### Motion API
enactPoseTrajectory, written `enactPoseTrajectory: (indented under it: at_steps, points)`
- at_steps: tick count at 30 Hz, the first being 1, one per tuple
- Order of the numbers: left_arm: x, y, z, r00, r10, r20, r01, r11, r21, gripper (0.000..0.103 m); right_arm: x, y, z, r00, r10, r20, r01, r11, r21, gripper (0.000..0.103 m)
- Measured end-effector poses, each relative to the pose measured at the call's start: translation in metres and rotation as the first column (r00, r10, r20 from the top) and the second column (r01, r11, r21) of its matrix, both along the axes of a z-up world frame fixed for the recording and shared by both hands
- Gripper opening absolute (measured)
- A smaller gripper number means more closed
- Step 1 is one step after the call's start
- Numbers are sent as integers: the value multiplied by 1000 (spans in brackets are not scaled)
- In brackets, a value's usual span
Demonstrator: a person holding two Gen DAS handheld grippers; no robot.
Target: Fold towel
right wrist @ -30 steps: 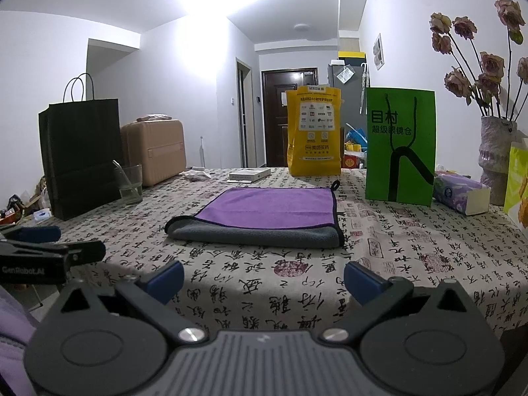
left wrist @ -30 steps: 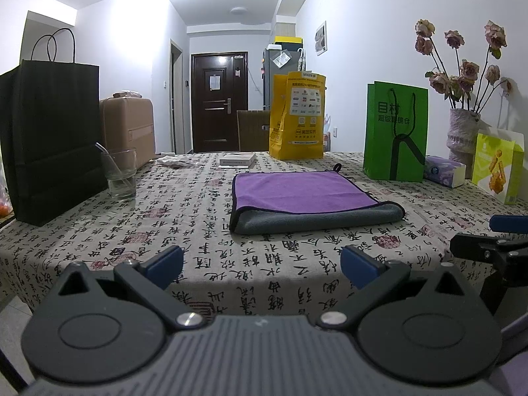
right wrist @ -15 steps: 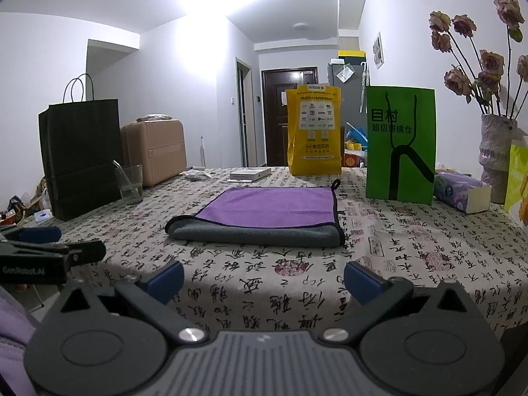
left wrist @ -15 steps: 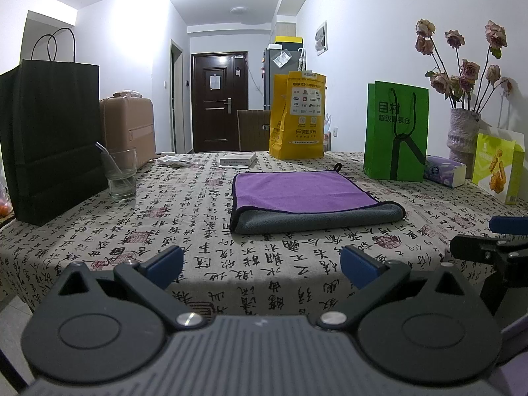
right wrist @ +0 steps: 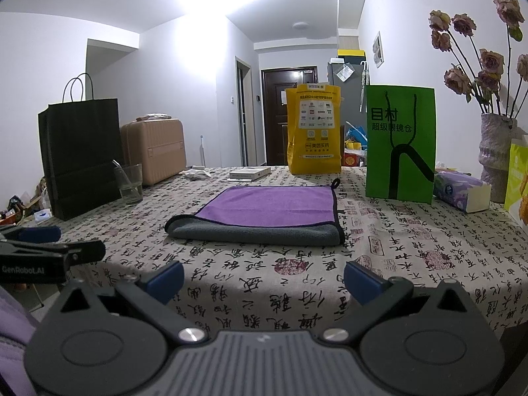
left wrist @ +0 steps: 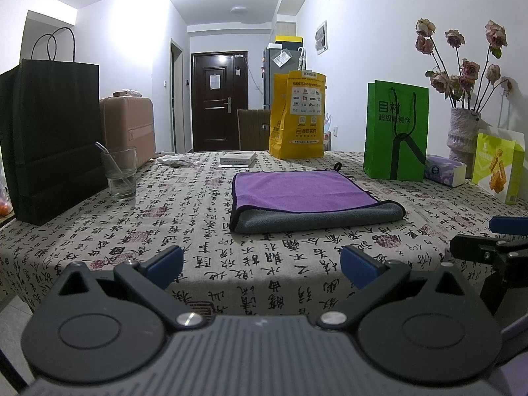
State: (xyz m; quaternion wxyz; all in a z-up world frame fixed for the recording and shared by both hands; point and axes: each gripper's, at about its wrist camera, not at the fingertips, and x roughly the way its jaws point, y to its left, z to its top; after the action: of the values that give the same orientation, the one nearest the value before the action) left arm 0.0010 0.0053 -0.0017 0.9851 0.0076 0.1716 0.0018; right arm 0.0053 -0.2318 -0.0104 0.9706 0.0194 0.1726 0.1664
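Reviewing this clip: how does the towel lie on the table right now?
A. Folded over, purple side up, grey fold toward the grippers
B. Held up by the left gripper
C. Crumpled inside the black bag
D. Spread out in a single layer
A: the towel lies flat with its purple face up and a rounded grey fold along the near edge; both the left gripper and the right gripper are open and short of it.

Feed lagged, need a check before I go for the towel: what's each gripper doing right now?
Left gripper: open, holding nothing, short of the towel.
Right gripper: open, holding nothing.
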Motion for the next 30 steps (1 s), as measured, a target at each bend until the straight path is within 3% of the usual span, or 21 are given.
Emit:
enactPoseTrajectory:
  at_steps: [22,30]
  points:
    - [11,7,6,1000,16,6,-16,1000,-16,103,7,-4,0,1000,-10,10,10,1000,22,103]
    - [20,13,12,999,44,7,-43,999,-24,103,17,-8,3,998,-22,51,20,999,28,103]
